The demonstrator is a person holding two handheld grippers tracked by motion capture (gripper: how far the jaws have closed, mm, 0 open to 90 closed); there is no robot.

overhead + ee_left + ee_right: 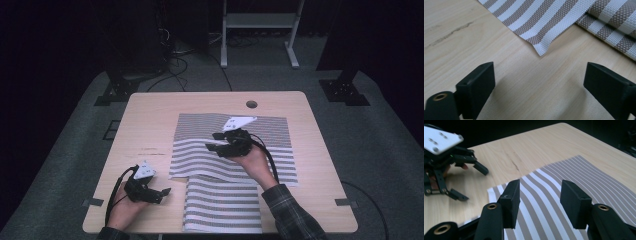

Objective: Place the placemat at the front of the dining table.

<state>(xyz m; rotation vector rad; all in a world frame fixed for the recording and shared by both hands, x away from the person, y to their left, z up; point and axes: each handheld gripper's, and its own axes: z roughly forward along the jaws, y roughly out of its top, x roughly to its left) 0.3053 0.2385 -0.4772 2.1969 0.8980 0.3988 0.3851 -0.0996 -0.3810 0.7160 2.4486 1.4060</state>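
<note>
A dark room with cables and a metal stand [260,22] on the grey floor surrounds a pale wooden table [150,125]. A large striped mat [260,135] lies flat right of centre; a second striped mat [222,205] overlaps its near edge, its own near end cut off at the table edge. The right gripper [216,141] hovers over the large mat, jaws parted and empty. The left gripper [165,192] sits near the near-left corner, jaws wide apart and empty, just beside the mats. The sleeves are cropped.
</note>
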